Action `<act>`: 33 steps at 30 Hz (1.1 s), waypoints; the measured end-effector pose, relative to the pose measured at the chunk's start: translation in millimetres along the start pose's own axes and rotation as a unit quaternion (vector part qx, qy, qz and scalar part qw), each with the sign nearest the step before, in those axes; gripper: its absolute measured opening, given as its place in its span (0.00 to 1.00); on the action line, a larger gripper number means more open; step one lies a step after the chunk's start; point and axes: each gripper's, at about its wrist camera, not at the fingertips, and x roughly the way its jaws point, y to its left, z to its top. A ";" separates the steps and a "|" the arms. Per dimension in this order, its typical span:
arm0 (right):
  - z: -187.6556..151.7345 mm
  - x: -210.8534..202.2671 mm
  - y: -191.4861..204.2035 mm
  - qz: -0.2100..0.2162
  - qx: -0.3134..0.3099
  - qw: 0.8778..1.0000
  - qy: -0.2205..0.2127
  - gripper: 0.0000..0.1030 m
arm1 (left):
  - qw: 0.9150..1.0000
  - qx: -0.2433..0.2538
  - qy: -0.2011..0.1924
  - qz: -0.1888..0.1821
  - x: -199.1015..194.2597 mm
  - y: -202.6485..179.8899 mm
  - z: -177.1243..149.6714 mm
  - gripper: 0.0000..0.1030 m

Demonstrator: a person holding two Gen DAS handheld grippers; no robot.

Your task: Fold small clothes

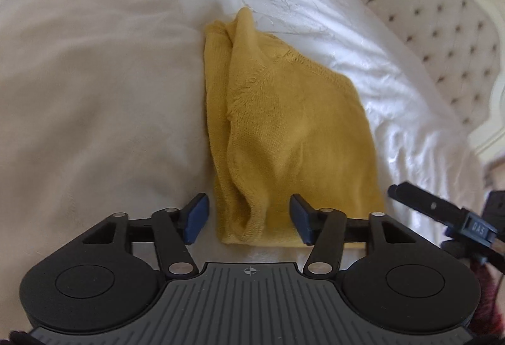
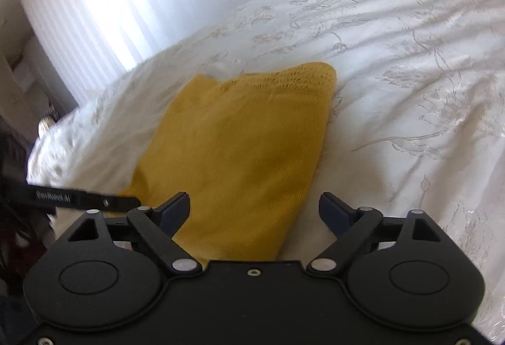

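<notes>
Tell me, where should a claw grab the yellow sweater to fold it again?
Probably the near hem of the yellow sweater, coming in low from the near side. It lies flat on the white bedspread, and that edge sits right between the open left claw, so it could be lifted towards the far end.

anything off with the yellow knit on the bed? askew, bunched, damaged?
No damage visible. The yellow knit lies folded on the white bedspread, but its left side is bunched: a loose flap ridges up instead of lying flat. Both the left gripper and right gripper are open, holding nothing.
</notes>
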 end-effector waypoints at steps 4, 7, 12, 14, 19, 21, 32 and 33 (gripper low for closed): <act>19.7 4.6 -34.0 0.034 0.107 0.993 -0.020 0.95 | 0.999 -0.013 0.008 -0.035 14.0 0.0 7.6 0.64; 36.5 21.4 -55.2 0.037 0.136 0.990 -0.015 0.95 | 0.999 -0.007 0.010 -0.049 25.8 -1.6 13.5 0.66; 57.8 60.5 -71.4 0.075 0.157 0.984 0.021 0.95 | 0.996 -0.013 0.010 -0.083 40.3 -0.3 20.3 0.68; 64.2 76.5 -66.7 0.084 0.145 0.985 0.034 0.96 | 0.995 -0.013 0.012 -0.095 44.1 -0.4 22.1 0.69; 76.5 111.2 -59.4 0.121 0.141 0.981 0.048 0.97 | 0.993 -0.003 0.015 -0.114 51.6 -3.3 24.9 0.71; 79.6 123.2 -59.6 0.132 0.154 0.978 0.045 0.98 | 0.993 -0.004 0.012 -0.121 52.8 -3.7 24.1 0.73; 75.6 111.6 -70.9 0.153 0.155 0.976 0.025 0.91 | 0.988 -0.014 0.030 -0.150 46.1 6.9 11.7 0.31; 74.4 109.5 -70.5 0.147 0.154 0.977 0.025 0.84 | 0.990 -0.010 0.036 -0.138 48.5 5.9 10.9 0.17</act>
